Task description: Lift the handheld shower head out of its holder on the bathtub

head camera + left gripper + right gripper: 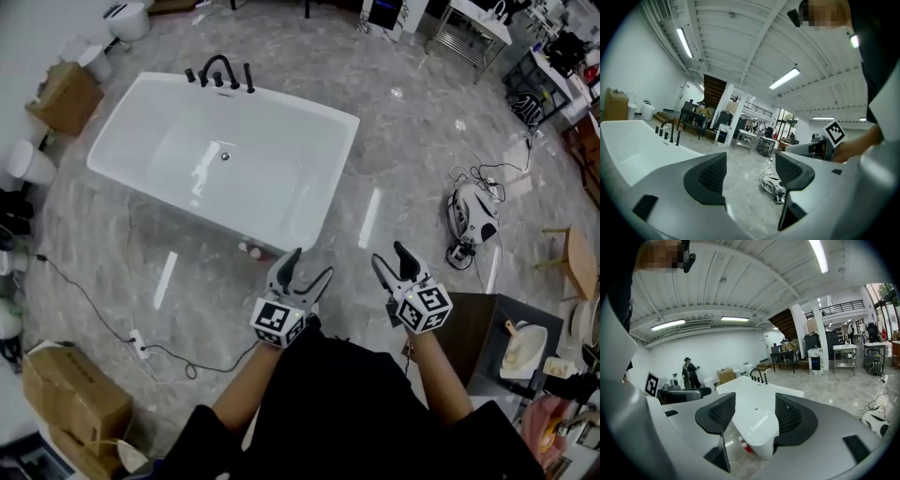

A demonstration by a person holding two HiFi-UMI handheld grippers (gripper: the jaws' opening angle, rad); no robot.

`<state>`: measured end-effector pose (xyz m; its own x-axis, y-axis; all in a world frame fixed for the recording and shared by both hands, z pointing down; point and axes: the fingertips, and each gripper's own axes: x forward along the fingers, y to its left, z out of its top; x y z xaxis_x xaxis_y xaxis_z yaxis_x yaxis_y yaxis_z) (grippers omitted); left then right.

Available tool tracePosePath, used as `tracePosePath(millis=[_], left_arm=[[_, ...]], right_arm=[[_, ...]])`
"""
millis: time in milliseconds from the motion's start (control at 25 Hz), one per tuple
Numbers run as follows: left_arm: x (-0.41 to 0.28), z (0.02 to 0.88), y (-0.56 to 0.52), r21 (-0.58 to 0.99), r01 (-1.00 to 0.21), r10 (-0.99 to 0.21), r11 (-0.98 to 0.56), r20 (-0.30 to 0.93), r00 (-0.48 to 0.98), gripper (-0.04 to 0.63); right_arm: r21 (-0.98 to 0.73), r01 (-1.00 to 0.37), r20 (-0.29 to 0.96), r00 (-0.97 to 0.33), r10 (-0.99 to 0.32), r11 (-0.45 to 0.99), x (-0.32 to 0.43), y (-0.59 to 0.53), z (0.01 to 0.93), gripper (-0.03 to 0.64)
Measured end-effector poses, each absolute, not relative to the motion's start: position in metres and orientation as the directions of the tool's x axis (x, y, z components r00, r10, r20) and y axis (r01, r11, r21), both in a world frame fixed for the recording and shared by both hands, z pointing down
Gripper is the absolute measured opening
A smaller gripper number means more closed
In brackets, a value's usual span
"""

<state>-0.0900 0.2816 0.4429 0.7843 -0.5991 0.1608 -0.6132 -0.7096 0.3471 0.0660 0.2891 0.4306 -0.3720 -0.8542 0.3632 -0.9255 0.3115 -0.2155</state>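
A white bathtub (281, 225) stands on the marble floor ahead of me. On its far rim is a black tap set (219, 69) with a slim black handheld shower head (248, 77) upright in its holder at the right end. Both grippers hover near my body, well short of the tub. My left gripper (310, 270) is open and empty, and so is my right gripper (390, 257). In the left gripper view the tub (626, 147) and shower head (678, 137) lie far left of the gripper (750, 171). The right gripper (752, 413) faces the tub (757, 427); the shower head (765, 378) is far off.
Two small bottles (251, 251) lie by the tub's near corner. A power strip with cable (141, 345) trails at left, near cardboard boxes (73, 394). A white machine with cords (473, 216) sits to the right, beside a dark table (478, 328). A person (689, 372) stands far off.
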Motion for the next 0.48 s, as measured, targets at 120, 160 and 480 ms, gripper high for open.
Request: tracePosePath(millis=[120,160,480], left_arm=[[-0.096,0.443,0.266,0.34,-0.596,-0.582,-0.728,0.152,0.799,0.302],[-0.096,0.443,0.262,0.338,-0.593,-0.581,-0.73,0.148,0.8,0.302],[-0.105,0.438,0.224,0.343,-0.62,-0.622,-0.706,0.12,0.774,0.302]], right_arm=[[-0.207,-0.921,0.363,-0.386,-0.848,0.33,0.051,0.273,0.429,0.233],[-0.206,-0.92,0.366,-0.389,-0.845,0.334,0.049,0.27,0.43,0.233],[-0.214,-0.912,0.362,-0.407,-0.839,0.35,0.039,0.239,0.437,0.233]])
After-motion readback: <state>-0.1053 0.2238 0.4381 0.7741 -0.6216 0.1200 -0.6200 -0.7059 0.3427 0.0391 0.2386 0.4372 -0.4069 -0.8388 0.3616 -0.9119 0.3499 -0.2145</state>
